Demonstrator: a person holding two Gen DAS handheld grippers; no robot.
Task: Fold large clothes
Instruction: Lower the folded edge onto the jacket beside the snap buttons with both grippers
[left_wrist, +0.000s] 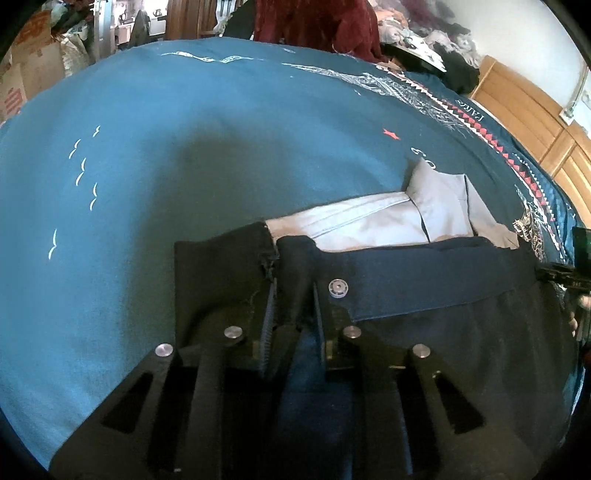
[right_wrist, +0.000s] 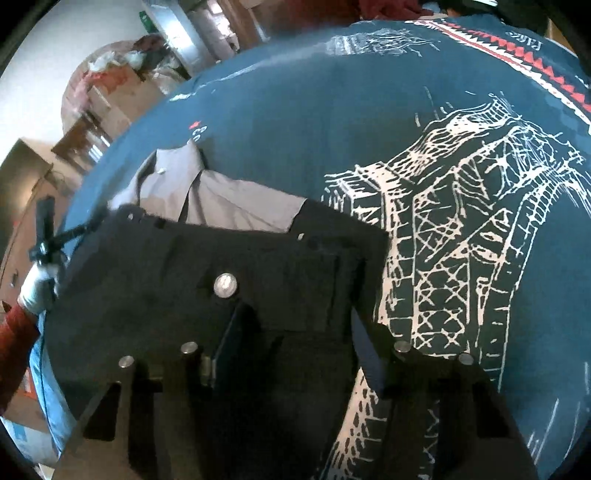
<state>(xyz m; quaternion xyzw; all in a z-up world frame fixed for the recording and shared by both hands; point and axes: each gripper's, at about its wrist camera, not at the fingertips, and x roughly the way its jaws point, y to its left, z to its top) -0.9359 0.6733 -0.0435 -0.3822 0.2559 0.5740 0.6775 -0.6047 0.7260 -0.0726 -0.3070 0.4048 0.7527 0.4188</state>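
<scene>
Dark navy trousers (left_wrist: 424, 288) lie on a teal bedspread (left_wrist: 166, 147), waistband towards the far side. In the left wrist view my left gripper (left_wrist: 293, 302) is shut on the waistband at the zip fly, just left of a metal button (left_wrist: 338, 287). My right gripper (right_wrist: 295, 332) is open, its jaws wide apart over the trousers (right_wrist: 166, 266) near their right edge, right of a metal button (right_wrist: 225, 285). A folded grey shirt (left_wrist: 369, 221) (right_wrist: 236, 206) lies just past the waistband. A white-gloved hand (right_wrist: 37, 284) holds the left gripper at that view's left edge.
The bedspread (right_wrist: 332, 129) carries a large white tower print (right_wrist: 461, 221) to the right of the trousers. Cardboard boxes (left_wrist: 26, 74) stand beyond the bed at the left. A dark red garment (left_wrist: 314, 22) and piled clothes (left_wrist: 443, 48) lie at the back. A wooden cabinet (left_wrist: 517, 107) is at the right.
</scene>
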